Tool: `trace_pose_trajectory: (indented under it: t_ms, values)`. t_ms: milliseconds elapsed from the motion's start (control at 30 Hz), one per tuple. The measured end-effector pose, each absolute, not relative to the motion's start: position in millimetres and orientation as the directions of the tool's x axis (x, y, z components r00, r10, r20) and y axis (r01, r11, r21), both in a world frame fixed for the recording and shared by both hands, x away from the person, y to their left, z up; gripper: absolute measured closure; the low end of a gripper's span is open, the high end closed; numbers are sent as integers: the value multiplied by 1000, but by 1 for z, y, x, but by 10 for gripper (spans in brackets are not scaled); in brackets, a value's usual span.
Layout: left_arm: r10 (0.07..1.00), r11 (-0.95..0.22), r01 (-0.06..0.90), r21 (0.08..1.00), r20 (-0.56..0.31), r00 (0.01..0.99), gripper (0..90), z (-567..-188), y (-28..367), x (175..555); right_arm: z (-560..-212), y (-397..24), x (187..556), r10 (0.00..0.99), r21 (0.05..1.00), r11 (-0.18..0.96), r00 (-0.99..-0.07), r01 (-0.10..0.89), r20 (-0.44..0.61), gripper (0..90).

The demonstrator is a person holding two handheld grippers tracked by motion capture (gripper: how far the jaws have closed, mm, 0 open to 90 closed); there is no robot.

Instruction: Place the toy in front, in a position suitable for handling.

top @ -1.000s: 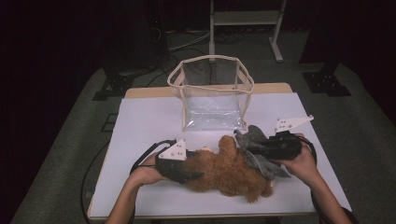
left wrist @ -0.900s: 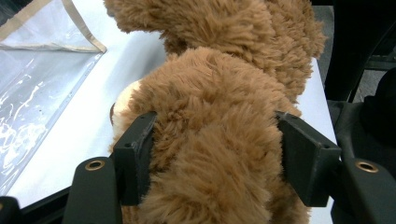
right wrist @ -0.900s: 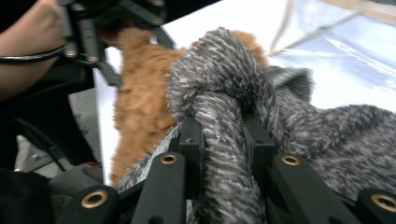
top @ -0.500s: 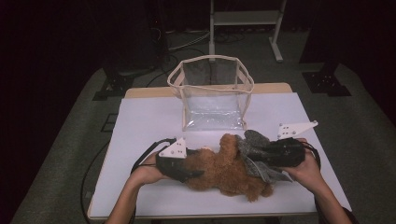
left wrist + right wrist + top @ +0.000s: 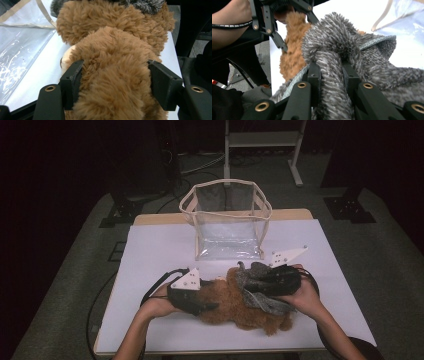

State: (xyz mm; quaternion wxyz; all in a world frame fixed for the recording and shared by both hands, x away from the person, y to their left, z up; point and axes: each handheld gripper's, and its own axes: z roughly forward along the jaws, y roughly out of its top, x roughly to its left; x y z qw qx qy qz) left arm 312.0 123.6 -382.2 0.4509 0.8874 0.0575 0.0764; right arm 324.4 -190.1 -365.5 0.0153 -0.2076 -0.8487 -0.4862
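Two grippers worked near the table's (image 5: 150, 250) front edge: left gripper (image 5: 113, 82) clamped the brown teddy bear (image 5: 117, 50), right gripper (image 5: 332, 82) pinched grey knitted cloth (image 5: 352, 50); the high view alone showed the clear bag (image 5: 227, 220).

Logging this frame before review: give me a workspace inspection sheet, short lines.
Surface: white table top, wooden edge at the far side.
Job's things: brown plush toy lying on the table near the front; grey fuzzy cloth draped over it; clear bag with beige trim standing open behind.
Clutter: nothing seen.
Grippers: left gripper clamped on the plush, fingers pressed into the fur; right gripper pinching a fold of the cloth.
Cables: black cable loops from the left gripper; more cables on the floor behind the table.
Surroundings: dark room, grey floor, white frame at the back.
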Motion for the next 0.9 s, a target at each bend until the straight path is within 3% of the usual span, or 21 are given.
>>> trace_pose_trajectory:
  t_ms: [400, 767, 900]
  values:
    - [169, -590, 34, 807, 82, 982, 342, -381, 122, 312, -362, -238, 318, 439, 817, 409, -873, 406, 214, 730]
    - [152, -589, 24, 807, 82, 985, 342, -382, 123, 310, -358, -223, 327, 434, 817, 433, -882, 382, 182, 729]
    - [161, -582, 29, 813, 80, 984, 345, -382, 121, 310, -364, -239, 335, 473, 809, 407, -856, 424, 210, 729]
